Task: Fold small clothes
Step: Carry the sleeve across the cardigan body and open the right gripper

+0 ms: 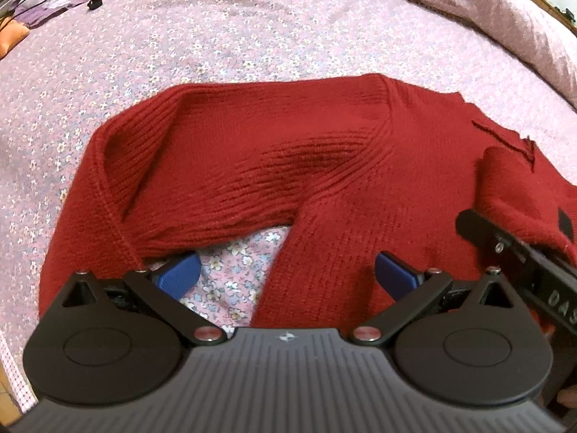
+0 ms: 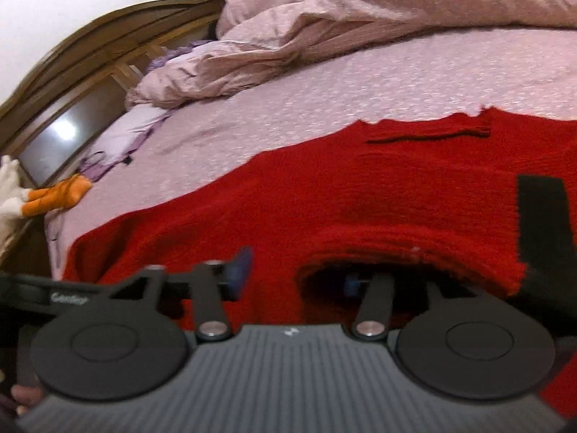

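A red knit sweater [image 1: 324,151] lies spread on the floral sheet [image 1: 144,47], one ribbed sleeve folded across its body. My left gripper [image 1: 286,274] stands open just above it. Its left blue pad [image 1: 180,274] is at the sleeve's edge and its right pad sits over the sweater body, with bare sheet showing between them. In the right wrist view my right gripper [image 2: 294,278] is open low over the sweater [image 2: 324,195]. Its left blue pad [image 2: 239,270] is clear, while the right pad is mostly hidden under a raised fold of red knit [image 2: 396,249]. A black patch [image 2: 541,209] marks the sweater's right side.
A crumpled pink duvet [image 2: 360,18] is heaped at the far side of the bed, against a wooden headboard [image 2: 90,57]. An orange object [image 2: 57,198] and a lilac pillow [image 2: 122,133] lie at the far left. A small black item [image 1: 94,3] rests on the sheet.
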Available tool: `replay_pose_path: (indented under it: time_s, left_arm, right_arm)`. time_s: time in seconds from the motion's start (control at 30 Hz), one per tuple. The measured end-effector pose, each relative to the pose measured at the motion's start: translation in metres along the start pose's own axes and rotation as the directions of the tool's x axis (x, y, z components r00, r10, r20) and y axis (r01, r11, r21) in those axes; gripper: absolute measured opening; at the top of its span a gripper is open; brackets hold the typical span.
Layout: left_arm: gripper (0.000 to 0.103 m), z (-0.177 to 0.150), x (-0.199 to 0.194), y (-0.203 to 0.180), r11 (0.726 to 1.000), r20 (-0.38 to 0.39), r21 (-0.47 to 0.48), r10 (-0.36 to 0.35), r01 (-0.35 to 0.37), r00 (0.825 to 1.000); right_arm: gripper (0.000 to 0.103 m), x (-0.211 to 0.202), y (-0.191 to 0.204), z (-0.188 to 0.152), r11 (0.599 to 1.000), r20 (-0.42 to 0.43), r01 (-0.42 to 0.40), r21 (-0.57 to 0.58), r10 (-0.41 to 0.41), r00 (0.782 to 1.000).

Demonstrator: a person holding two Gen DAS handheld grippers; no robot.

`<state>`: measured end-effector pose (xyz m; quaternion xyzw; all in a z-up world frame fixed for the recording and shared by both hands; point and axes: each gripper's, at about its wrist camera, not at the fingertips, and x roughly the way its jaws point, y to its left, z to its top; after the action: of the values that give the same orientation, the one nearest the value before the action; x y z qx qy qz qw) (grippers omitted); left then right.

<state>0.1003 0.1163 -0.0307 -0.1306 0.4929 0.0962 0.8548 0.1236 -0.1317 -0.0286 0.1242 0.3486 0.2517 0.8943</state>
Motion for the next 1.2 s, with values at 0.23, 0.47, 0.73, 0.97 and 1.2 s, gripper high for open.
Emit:
replay_pose_path:
  time_s: [0.23, 0.47, 0.73, 0.97, 1.2]
  left_arm:
    - [0.103, -0.001, -0.012, -0.012, 0.999, 0.021, 0.049, -0.015, 0.014, 1.000]
    - [0.103, -0.004, -0.025, -0.035, 0.990, 0.063, 0.137, -0.034, 0.025, 0.997]
    - [0.103, -0.006, -0.042, -0.069, 0.964, 0.109, 0.253, -0.118, 0.087, 0.987]
    - [0.103, -0.014, -0.047, -0.108, 0.923, 0.110, 0.368, -0.158, 0.108, 0.981]
    - [0.103, -0.022, -0.034, -0.145, 0.873, 0.127, 0.486, -0.108, 0.033, 0.986]
  right_arm:
    - [0.067, -0.025, 0.008, 0.000, 1.000, -0.036, -0.013, -0.007, 0.013, 0.999]
    - [0.067, -0.068, 0.004, -0.001, 1.000, -0.074, 0.000, -0.009, 0.000, 0.997]
    - [0.067, -0.117, -0.020, 0.000, 0.989, 0.018, 0.149, 0.006, -0.149, 0.989]
    - [0.067, -0.133, -0.052, -0.008, 0.938, 0.049, 0.346, 0.003, -0.346, 0.937]
    - [0.067, -0.139, -0.075, -0.017, 0.906, 0.039, 0.423, 0.022, -0.424, 0.905]
